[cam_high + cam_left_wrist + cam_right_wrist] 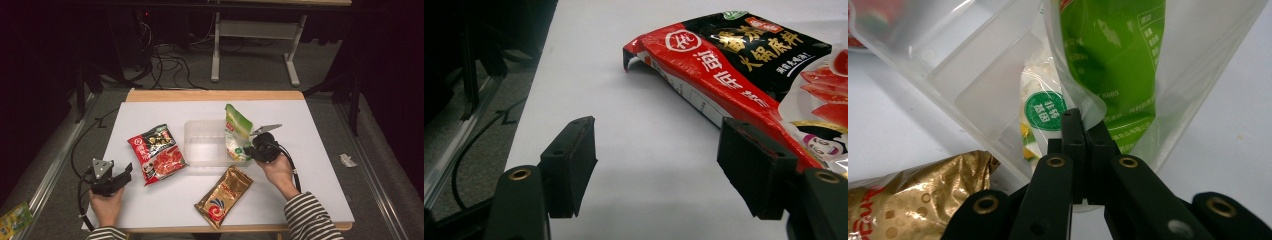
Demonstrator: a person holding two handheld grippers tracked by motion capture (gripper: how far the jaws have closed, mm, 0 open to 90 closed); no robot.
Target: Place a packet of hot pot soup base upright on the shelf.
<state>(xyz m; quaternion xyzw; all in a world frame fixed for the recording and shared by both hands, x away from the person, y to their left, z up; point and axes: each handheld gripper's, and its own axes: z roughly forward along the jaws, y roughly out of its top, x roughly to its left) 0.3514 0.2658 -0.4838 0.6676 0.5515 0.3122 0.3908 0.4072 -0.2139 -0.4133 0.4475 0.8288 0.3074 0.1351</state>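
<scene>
I am watching the green pouch (pixel 236 131) standing in the clear tub (pixel 202 142), its edge pinched between the closed jaws of my right hand-held gripper (pixel 248 149). Just below that gripper is lying a gold packet (pixel 223 196). My left hand-held gripper (pixel 128 171) is gaping apart beside the red packet (pixel 157 153) on the bench (pixel 310 150).

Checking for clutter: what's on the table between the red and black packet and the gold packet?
Nothing: in the high view, bare white table separates the red and black packet from the gold packet.
</scene>
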